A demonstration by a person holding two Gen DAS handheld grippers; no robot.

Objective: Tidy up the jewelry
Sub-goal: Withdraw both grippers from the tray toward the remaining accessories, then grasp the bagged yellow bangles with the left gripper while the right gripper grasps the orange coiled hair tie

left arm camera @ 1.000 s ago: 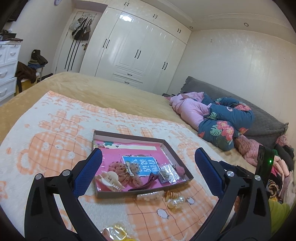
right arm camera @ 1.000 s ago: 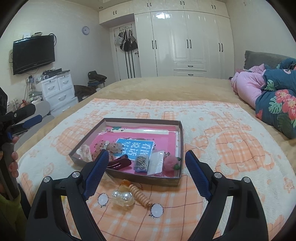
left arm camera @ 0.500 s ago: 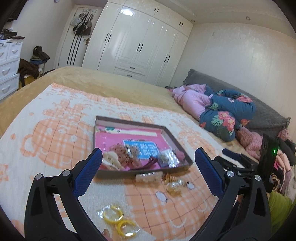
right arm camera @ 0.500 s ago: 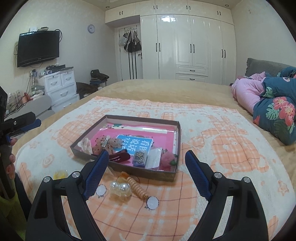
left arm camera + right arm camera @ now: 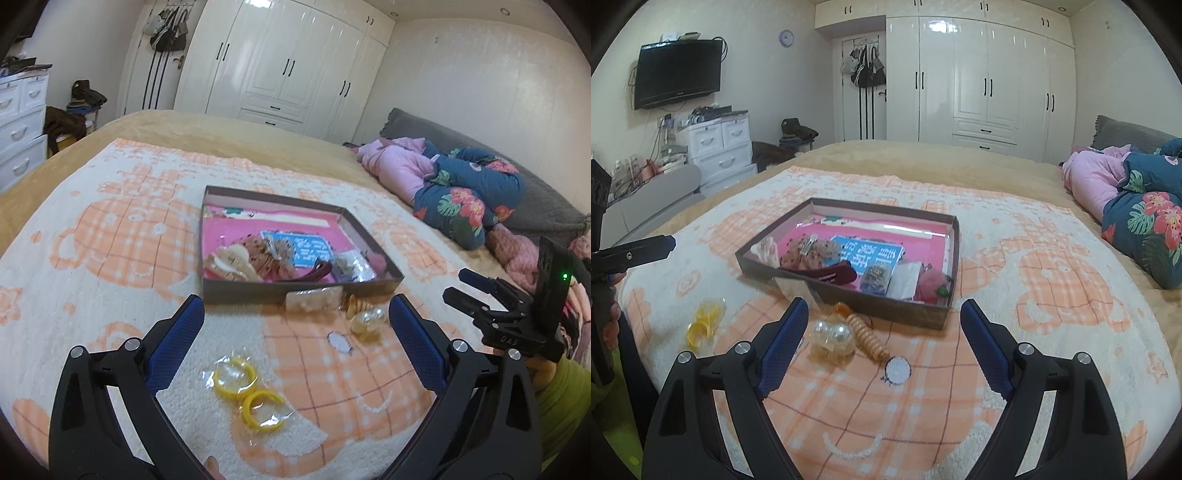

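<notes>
Two grippers are hovering over the bed, both with jaws spread wide and nothing between the pads. In the left wrist view, the left gripper (image 5: 295,325) is pointing down at the orange-and-cream blanket (image 5: 110,280); just inside its span, toward six o'clock, two yellow bangles in clear wrap (image 5: 245,387) are lying on the blanket, touching neither finger. At twelve o'clock from them the shallow brown box (image 5: 295,288) is sitting flat, holding a cream claw clip (image 5: 229,262), a brown dotted scrunchie (image 5: 266,251), a blue card (image 5: 299,251) and a dark red clip (image 5: 321,267) on a pink liner. Against the box's near wall a clear packet (image 5: 314,299) is resting. At three o'clock the right gripper (image 5: 469,291) is showing from the side, its fingers apart.

In the right wrist view, the right gripper (image 5: 882,332) is framing a pearl bauble in wrap (image 5: 833,338) and a beige spiral hair tie (image 5: 870,339), both lying beside each other just short of the box's near wall (image 5: 905,310), with the pads clear of them. At nine o'clock the bangles (image 5: 703,321) are lying apart from the pearls, and past them the left gripper's finger (image 5: 639,251) is reaching in from the frame edge. A pink pompom (image 5: 932,282) is sitting in the box's near right corner.
</notes>
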